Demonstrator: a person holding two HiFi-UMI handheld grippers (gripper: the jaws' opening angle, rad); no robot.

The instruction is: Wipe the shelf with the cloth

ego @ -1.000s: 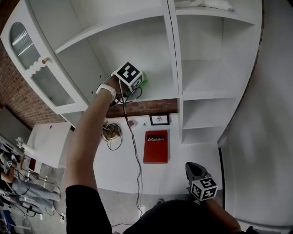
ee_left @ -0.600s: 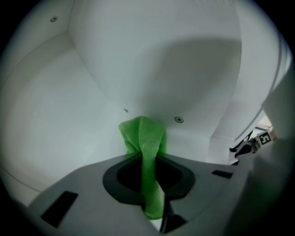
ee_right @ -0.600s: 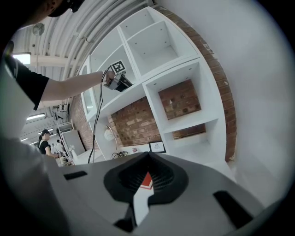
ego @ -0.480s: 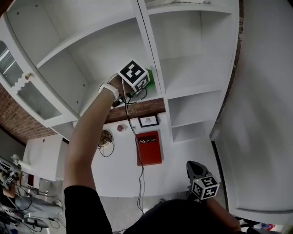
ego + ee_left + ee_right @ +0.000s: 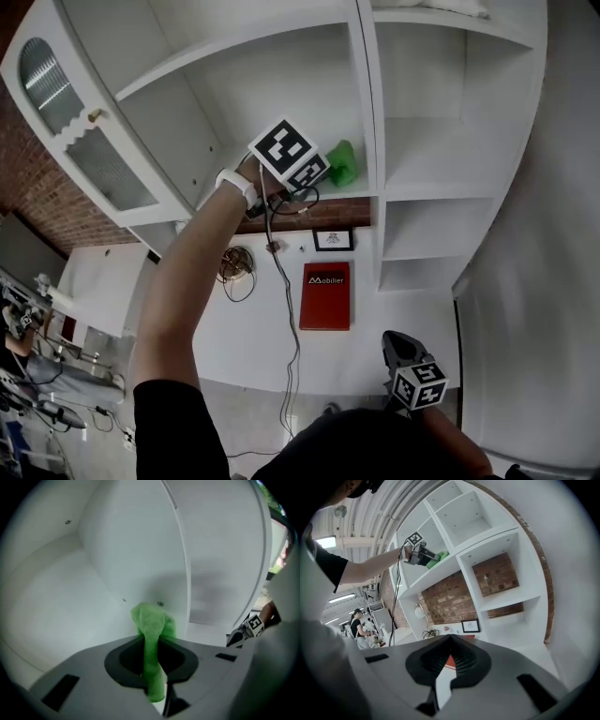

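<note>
Cloth [image 5: 342,164], green, is seen in the head view at the front of a raised shelf [image 5: 356,194], just beside the upright divider. It is held there by the left gripper [image 5: 326,174] at the end of an outstretched arm, and a cable hangs down from that gripper. The right gripper [image 5: 397,345] is held low, near the body and well apart from the shelf.

In the left gripper view the jaws are closed on a narrow strip of the cloth [image 5: 152,630], and the free end is bunched ahead of them, close to the white panels. Whether the cloth is pressed on the surface cannot be told.

In the right gripper view the jaws are closed on nothing, and the cloth [image 5: 440,555] is seen far off at the shelf edge [image 5: 440,569].

Some risks are judged. Only a thin strip is gripped, so the cloth could be pulled out when it is dragged under pressure. With only a small bunch leading, parts of the shelf could be missed. The divider could be struck by the gripper, and the cable could be caught on the shelf edge.
</note>
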